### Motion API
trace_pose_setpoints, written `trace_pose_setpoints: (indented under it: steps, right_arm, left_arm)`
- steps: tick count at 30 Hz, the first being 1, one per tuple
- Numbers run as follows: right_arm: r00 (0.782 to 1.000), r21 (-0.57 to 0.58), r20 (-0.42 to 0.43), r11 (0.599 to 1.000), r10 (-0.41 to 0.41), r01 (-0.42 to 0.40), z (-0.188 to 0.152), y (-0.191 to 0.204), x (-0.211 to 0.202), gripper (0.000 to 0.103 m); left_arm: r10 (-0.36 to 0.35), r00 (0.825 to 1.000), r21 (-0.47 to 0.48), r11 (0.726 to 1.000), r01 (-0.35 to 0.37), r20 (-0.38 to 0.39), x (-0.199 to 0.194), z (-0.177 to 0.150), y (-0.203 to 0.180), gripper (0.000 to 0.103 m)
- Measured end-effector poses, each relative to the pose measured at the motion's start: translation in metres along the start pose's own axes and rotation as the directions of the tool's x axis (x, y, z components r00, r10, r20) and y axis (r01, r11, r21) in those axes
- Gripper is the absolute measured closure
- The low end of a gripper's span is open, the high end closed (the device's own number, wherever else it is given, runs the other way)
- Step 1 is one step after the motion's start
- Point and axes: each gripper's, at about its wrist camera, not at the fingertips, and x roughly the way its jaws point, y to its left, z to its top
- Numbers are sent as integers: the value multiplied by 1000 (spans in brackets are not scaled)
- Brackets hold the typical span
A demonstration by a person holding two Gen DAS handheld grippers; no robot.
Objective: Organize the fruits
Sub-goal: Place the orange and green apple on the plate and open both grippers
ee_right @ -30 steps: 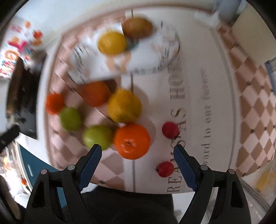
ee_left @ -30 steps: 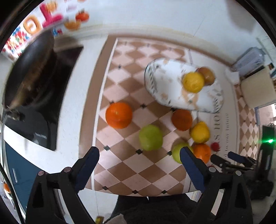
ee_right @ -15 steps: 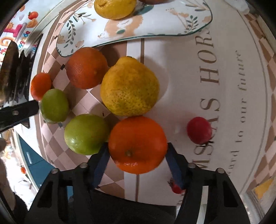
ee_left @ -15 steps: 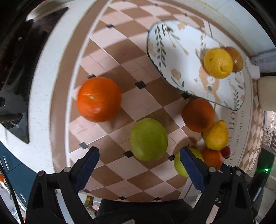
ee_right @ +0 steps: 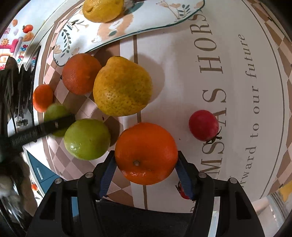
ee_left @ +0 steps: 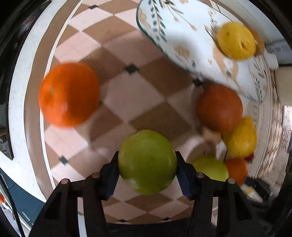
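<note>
My left gripper (ee_left: pixel 147 169) is shut on a green apple (ee_left: pixel 147 161), its blue pads against both sides. My right gripper (ee_right: pixel 146 165) is shut on an orange (ee_right: pixel 146 153). A floral plate (ee_left: pixel 184 34) holds a lemon (ee_left: pixel 236 40), with a brown fruit mostly hidden behind it. The plate (ee_right: pixel 127 23) and lemon (ee_right: pixel 103 10) also show in the right wrist view. On the cloth lie a second green apple (ee_right: pixel 87 139), a large yellow citrus (ee_right: pixel 122 86), a dark orange (ee_right: pixel 81 73), a small orange (ee_left: pixel 69 93) and a red cherry tomato (ee_right: pixel 203 124).
The left gripper's black finger (ee_right: pixel 42 128) crosses the right wrist view at the left, over the green apple it holds (ee_right: pixel 55 112). A second small red fruit (ee_right: pixel 182 191) lies partly hidden under my right finger. A dark stovetop (ee_left: pixel 11 54) borders the checkered cloth on the left.
Both grippers dropped toward the table and closed. The left closed on the green apple within the last half second. The right closed on the orange earlier and stays shut on it.
</note>
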Motion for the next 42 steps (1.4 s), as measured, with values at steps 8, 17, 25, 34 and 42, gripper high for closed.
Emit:
trace_pose_setpoints:
  steps: [8,17,25,34,42]
  right_arm:
    - [999,58,-2,997,48,-47,-12,-9,-1,37]
    - [999,1,33,1000,-15,15,-10,3,1,36]
    - [999,-13,53,1000,-13,14,-18,6,-2,37]
    - [970,-1,222,995,97,-99,10,10,-83,38]
    - [960,6,278,1000,-19,19,109,9,-99,38]
  left_arm:
    - [2,1000,-22,1000,-2,-17,7,-42,0,49]
    - [33,999,1,999,-33,14,1,-44,-16,49]
    - [11,1000,2,1000,-11,21,-4,-41,-10,50]
    - [-157,969,83,986,143,191,-108,-24,-50,50]
    - [-103,960,143,987,67,262,-140,83,-58,50]
